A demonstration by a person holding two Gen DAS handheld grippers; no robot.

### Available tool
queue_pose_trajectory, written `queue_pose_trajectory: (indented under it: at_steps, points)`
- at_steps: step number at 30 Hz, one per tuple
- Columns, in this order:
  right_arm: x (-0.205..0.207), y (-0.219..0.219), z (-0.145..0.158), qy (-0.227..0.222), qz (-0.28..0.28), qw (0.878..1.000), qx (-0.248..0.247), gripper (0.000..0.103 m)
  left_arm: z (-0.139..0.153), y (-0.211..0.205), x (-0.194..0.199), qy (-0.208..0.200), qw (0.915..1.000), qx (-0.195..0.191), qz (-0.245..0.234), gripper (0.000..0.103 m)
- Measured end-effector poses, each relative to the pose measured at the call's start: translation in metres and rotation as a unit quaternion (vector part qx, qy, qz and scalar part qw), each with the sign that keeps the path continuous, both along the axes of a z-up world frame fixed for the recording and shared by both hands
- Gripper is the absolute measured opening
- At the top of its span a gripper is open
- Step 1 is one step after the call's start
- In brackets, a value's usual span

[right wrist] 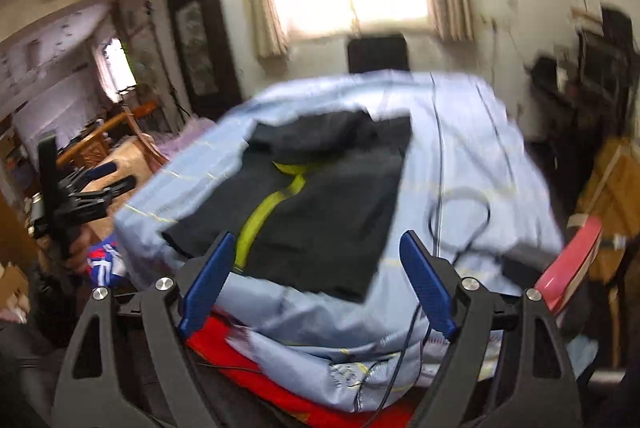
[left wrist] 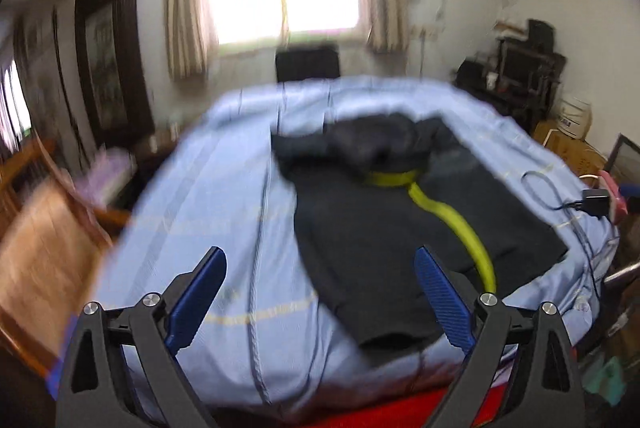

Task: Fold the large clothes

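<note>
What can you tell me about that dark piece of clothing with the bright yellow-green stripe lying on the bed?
The dark jacket looks black or charcoal, of soft matte fabric, with a yellow-green zipper strip running down its front and around the collar. It lies spread fairly flat on the light blue sheet, hood or collar bunched at the far end. Neither gripper touches it. Blur hides finer detail.

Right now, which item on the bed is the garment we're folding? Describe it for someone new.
Find the bed covered in a pale blue sheet below the window. Lying on it is a dark jacket. A bright yellow-green zipper strip down its middle sets it apart from the black charger cable beside it.
</note>
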State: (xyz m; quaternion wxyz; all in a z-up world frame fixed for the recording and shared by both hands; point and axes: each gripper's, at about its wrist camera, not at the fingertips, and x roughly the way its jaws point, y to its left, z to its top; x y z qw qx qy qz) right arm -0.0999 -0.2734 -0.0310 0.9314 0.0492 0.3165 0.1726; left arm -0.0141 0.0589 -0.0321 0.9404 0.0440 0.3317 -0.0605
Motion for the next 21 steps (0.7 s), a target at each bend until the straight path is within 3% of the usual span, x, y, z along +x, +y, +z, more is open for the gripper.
queue_pose_trajectory:
  at_steps: [2,5,13,19,21]
  points:
    - [0.028,-0.007,-0.027,0.038,-0.013,0.999,0.019,0.076,-0.022,0.012,0.027,0.044,0.9987,-0.027,0.006,0.095]
    - [0.071,-0.02,-0.063,0.095,-0.029,0.993,0.064,0.07,-0.042,0.023,0.053,0.076,0.9962,-0.042,0.009,0.095]
    - [0.129,-0.022,-0.097,0.157,-0.035,0.983,0.09,0.07,-0.08,0.028,0.1,0.145,0.9847,-0.095,-0.018,0.094]
    - [0.152,-0.017,-0.117,0.19,-0.032,0.977,0.091,0.07,-0.094,0.024,0.112,0.176,0.975,-0.128,-0.047,0.094]
    - [0.156,-0.014,-0.122,0.193,-0.029,0.977,0.091,0.07,-0.095,0.022,0.111,0.173,0.9758,-0.124,-0.052,0.094]
